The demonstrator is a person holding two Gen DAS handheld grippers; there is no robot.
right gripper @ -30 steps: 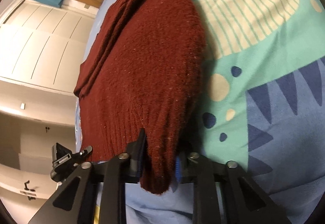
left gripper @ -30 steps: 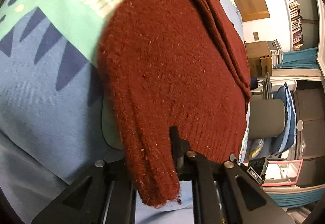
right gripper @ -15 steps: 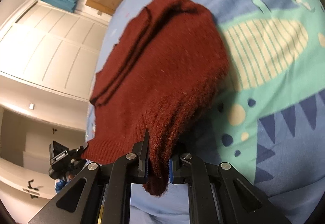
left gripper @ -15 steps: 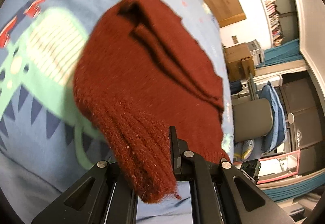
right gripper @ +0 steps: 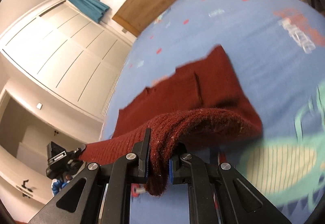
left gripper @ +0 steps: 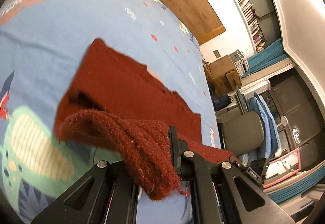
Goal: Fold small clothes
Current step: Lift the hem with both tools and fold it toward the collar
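A dark red knitted sweater [left gripper: 126, 89] lies on a blue bedspread with a green dinosaur print [left gripper: 36, 150]. Its near hem is lifted off the bed and curls over toward the far part. My left gripper [left gripper: 154, 163] is shut on one bunched corner of the hem. My right gripper [right gripper: 158, 161] is shut on the other corner, with the sweater [right gripper: 182, 91] stretching away behind it. The left gripper [right gripper: 61, 159] also shows in the right wrist view, holding the taut hem.
A wooden headboard [left gripper: 182, 0] stands at the far end of the bed. To the right of the bed are a grey chair [left gripper: 241, 132], boxes and bookshelves [left gripper: 245, 6]. White wardrobe doors [right gripper: 61, 51] stand on the other side.
Both grippers have lifted the sweater's hem off the bed and carried it forward over the garment. The cameras have tilted up, showing more of the room.
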